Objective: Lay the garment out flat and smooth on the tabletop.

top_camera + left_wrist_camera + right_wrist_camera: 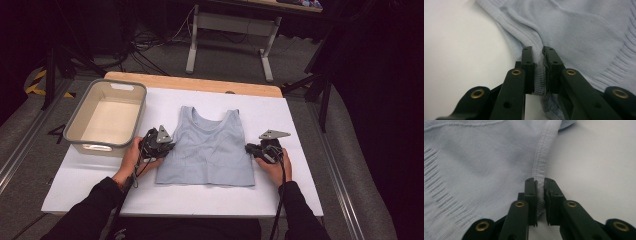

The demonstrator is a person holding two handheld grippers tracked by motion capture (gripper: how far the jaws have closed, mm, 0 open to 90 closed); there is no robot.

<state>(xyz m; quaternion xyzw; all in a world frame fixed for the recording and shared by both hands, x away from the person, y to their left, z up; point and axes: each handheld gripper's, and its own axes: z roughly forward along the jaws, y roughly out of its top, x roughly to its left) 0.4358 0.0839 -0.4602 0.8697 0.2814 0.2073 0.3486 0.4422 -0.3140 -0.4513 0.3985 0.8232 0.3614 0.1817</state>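
White sheet (pixel 280 190) covers wooden table (pixel 200 82); dark carpeted floor (pixel 30 145) surrounds it.

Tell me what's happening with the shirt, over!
Left tongs shut on shirt edge. Right tongs shut on other edge. Shirt flat on table. Nothing blocking.

We see a pale blue ribbed top (pixel 207 147) between our black tongs, the left gripper (pixel 159 145) and the right gripper (pixel 260 150). Beyond the left gripper sits a grey bin (pixel 80 117), cream inside. Under everything lies a white sheet (pixel 280 195).
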